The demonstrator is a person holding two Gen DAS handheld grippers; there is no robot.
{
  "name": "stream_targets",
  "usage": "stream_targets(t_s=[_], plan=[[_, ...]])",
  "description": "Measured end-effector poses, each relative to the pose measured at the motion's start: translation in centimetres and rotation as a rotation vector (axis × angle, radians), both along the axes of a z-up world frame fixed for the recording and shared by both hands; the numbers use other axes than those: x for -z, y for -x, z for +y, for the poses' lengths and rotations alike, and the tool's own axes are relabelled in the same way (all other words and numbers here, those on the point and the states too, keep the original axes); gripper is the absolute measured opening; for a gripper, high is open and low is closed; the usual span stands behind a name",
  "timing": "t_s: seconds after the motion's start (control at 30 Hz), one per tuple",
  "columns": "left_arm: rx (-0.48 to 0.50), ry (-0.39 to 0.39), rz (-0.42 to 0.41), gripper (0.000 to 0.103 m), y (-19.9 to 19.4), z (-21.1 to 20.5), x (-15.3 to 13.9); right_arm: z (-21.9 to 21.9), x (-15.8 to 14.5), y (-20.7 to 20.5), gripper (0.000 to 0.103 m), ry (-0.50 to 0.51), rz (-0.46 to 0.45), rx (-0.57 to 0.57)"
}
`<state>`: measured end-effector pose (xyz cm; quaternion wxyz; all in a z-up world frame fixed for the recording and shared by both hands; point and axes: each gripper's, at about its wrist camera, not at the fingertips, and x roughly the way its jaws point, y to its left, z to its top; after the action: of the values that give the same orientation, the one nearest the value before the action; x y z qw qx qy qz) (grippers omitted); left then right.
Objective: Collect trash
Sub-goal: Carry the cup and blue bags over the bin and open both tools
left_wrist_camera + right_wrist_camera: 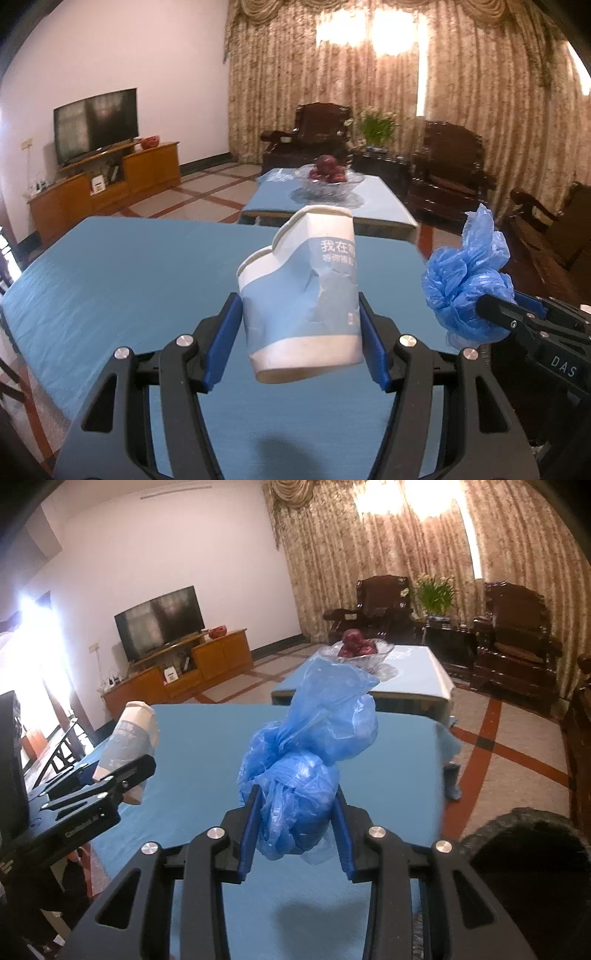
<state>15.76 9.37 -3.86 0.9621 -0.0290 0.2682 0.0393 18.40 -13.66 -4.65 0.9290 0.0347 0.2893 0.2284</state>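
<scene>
While both pieces of trash hang above the blue table [110,277], the left gripper [301,332] pinches a dented cup [303,288] about half open, and the right gripper [297,823], narrower, squeezes a knotted bag [306,760]. The cup tilts and is already creased, so it could slip or buckle; the slick bag could slide free.

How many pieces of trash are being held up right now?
2. A crumpled paper cup sits gripped in the left tool, and a knotted blue plastic bag in the right tool, both above the blue table.
</scene>
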Motion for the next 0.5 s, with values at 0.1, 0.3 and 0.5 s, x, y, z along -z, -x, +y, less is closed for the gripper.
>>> stream_targets(t_s=[0.1, 0.3, 0.5], plan=[[0.038, 0.001, -0.010, 0.059, 0.3, -2.0, -0.5, -1.8, -0.9, 1.0, 0.036, -0.003, -0.019, 0.027], [0.120, -0.002, -0.025, 0.059, 0.5, -6.1, -1.2, -5.4, -2.5, 2.7, 0.036, -0.003, -0.054, 0.085], [0.204, -0.003, -0.040, 0.059, 0.8, -10.4, -1.8, -8.8, -3.5, 4.3, 0.036, 0.002, -0.080, 0.144]])
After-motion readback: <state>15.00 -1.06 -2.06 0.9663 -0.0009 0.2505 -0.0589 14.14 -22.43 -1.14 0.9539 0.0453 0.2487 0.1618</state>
